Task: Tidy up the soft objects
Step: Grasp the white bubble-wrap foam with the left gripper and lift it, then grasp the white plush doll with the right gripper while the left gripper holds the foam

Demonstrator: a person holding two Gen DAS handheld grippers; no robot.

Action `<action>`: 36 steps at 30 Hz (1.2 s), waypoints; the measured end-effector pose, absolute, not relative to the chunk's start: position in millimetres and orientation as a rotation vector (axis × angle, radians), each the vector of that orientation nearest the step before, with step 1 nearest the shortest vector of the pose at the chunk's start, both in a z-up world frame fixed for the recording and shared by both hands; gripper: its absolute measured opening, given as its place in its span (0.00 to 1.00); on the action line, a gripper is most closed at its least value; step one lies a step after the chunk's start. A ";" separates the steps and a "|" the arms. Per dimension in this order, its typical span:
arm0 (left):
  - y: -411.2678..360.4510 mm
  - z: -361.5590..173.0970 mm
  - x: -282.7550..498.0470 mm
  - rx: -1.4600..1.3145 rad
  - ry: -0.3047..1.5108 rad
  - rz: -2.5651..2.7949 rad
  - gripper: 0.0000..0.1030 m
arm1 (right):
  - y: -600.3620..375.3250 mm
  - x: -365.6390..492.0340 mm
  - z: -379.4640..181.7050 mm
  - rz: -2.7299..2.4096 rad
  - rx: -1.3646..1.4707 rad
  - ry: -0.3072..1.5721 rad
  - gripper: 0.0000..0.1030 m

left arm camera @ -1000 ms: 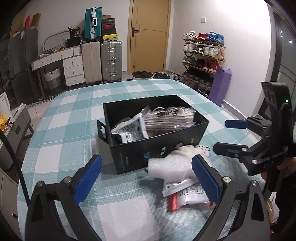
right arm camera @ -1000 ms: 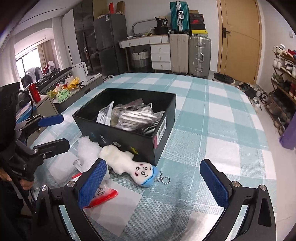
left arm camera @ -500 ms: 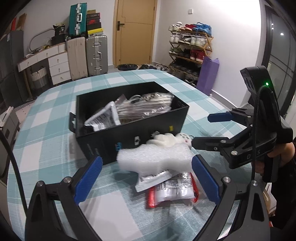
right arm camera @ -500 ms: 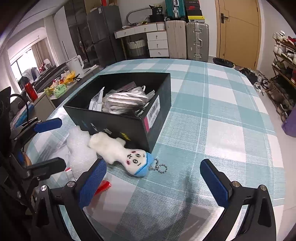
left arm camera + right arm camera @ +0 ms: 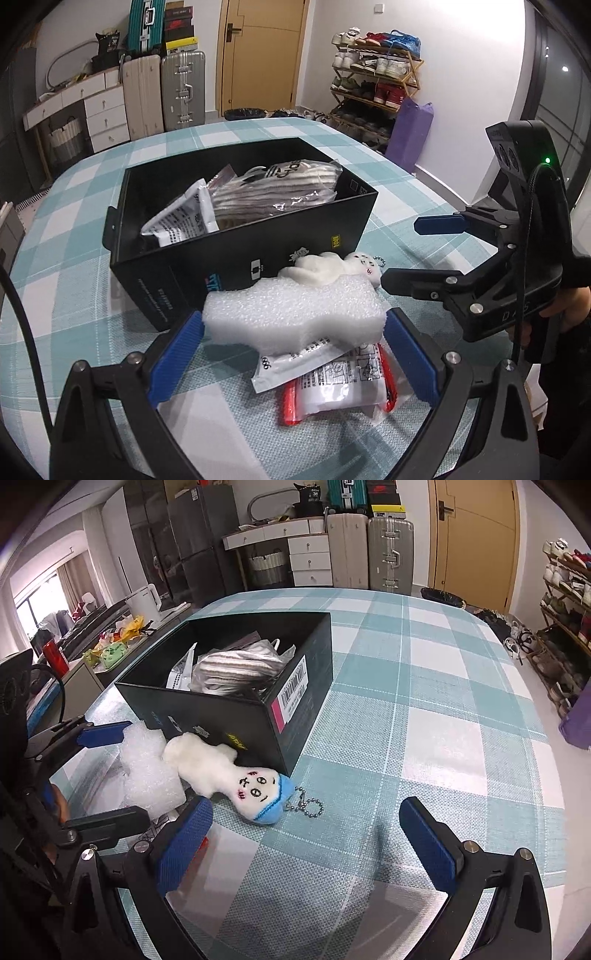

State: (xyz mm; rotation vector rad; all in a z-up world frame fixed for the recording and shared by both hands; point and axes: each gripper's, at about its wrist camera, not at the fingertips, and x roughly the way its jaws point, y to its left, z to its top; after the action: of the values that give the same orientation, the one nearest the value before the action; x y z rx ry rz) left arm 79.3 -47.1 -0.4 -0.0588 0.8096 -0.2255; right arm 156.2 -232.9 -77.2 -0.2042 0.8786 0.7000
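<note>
While the white foam block (image 5: 295, 314) sits squarely between the blue pads of the left gripper (image 5: 293, 350), its long axis runs crosswise, from one pad to the other, so the ends of the block face the pads. The left pad looks to be touching or just short of the near end, and the right pad stands just beside the far end; the jaws are spread wide and clench nothing yet. Under the block lie a white sachet (image 5: 291, 363) and a red-edged clear packet (image 5: 340, 384), and directly ahead of the fingers stands the black box (image 5: 236, 258), already holding bagged soft items.

The right gripper (image 5: 306, 843) is also released, empty, and hovers over bare checked cloth. The plush keychain doll (image 5: 229, 775) lies ahead and to its left, against the box wall, its long axis slanting from the box toward the left pad, head nearest.

Judged from this, the left gripper is the nearer one for the foam and needs only to close across its length, then lift forward into the box; the doll falls to the right.
</note>
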 end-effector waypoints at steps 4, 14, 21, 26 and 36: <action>-48.5 1.3 77.2 -0.061 0.789 -0.230 0.93 | -231.6 156.7 -78.3 0.699 -0.205 0.882 1.00; -42.1 11.7 65.7 -0.050 0.734 -0.210 0.86 | -225.8 154.8 -80.7 0.720 -0.201 0.886 1.00; -21.5 22.8 52.1 -0.078 0.682 -0.157 0.86 | -216.7 151.9 -80.8 0.749 -0.171 0.898 1.00; -7.4 27.5 52.0 -0.107 0.662 -0.121 0.86 | -204.8 146.5 -78.7 0.784 -0.137 0.905 1.00; 7.3 32.6 53.7 -0.135 0.643 -0.085 0.86 | -184.3 151.0 -83.9 0.759 -0.055 0.955 1.00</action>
State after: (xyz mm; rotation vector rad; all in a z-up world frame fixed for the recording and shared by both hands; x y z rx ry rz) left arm 53.7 7.3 32.6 -0.1352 0.6427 -0.0855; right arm 151.0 -184.3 -83.9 -0.0553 0.9546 0.7590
